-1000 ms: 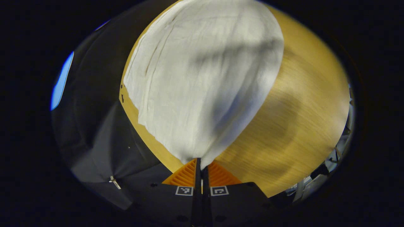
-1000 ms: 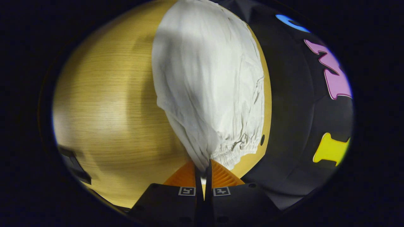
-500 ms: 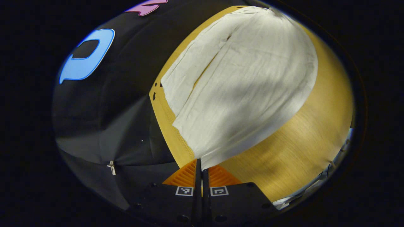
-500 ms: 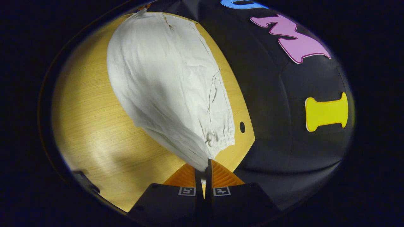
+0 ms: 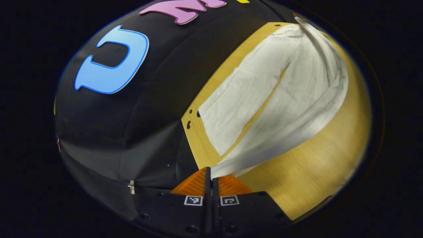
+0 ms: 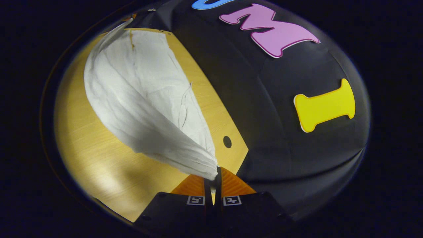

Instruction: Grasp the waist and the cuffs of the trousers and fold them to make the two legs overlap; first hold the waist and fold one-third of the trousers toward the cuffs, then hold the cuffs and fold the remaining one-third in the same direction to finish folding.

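Leg-over-leg fold in progress: I hold the trousers (image 5: 281, 96) at both ends, 1 leg raised above the other.

In the left gripper view, my left gripper (image 5: 211, 178) is clenched on a cuff-end edge of the pale cloth, and the lifted leg arcs above the leg lying flat along the worktop's (image 5: 317, 172) far edge, next to the booth wall; a strip of wood shows between the 2 legs. In the right gripper view, my right gripper (image 6: 214, 180) is clamped on the bunched waist end near the worktop's far corner, beside a round hole (image 6: 227, 141). I judge step 1 about half done: the raised leg is not yet laid on its partner. The 2 one-third folds, waist first and then cuffs, remain.
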Motion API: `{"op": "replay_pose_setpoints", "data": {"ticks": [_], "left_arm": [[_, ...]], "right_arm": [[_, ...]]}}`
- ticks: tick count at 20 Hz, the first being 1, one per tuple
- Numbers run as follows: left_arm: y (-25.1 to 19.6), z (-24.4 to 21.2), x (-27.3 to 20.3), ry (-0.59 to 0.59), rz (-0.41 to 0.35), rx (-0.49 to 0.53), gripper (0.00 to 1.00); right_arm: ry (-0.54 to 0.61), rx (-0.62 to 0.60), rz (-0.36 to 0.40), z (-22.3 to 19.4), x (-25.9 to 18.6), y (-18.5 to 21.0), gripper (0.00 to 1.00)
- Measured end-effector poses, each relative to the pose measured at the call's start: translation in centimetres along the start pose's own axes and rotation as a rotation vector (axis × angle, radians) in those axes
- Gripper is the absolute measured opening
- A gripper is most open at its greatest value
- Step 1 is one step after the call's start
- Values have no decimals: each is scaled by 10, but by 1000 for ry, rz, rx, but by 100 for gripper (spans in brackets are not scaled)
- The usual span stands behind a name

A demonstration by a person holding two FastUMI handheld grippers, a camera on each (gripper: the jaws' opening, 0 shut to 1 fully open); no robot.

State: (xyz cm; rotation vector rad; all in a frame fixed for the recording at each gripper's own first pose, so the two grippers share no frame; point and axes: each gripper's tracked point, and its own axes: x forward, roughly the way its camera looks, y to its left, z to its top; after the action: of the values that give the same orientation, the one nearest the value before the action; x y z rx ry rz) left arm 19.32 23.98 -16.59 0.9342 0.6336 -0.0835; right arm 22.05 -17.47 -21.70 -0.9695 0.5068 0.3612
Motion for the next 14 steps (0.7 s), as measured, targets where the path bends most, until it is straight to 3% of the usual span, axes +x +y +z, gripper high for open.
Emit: {"op": "replay_pose_setpoints", "data": {"ticks": [2,3,5,9,14], "left_arm": [[21,14,13,-17,26,-45,5],[28,22,20,-24,29,-69,5],[40,41,38,-61,22,-145,5],[74,79,81,-104,45,-378,5],[78,101,145,-86,30,-407,5]], "right_arm": [[-5,78,-40,8,10,-19,5],[-6,119,-56,12,16,-27,0],[-4,188,-88,19,30,-44,5],[-16,301,-156,34,70,-62,5],[9,541,-198,40,121,-60,5]]}}
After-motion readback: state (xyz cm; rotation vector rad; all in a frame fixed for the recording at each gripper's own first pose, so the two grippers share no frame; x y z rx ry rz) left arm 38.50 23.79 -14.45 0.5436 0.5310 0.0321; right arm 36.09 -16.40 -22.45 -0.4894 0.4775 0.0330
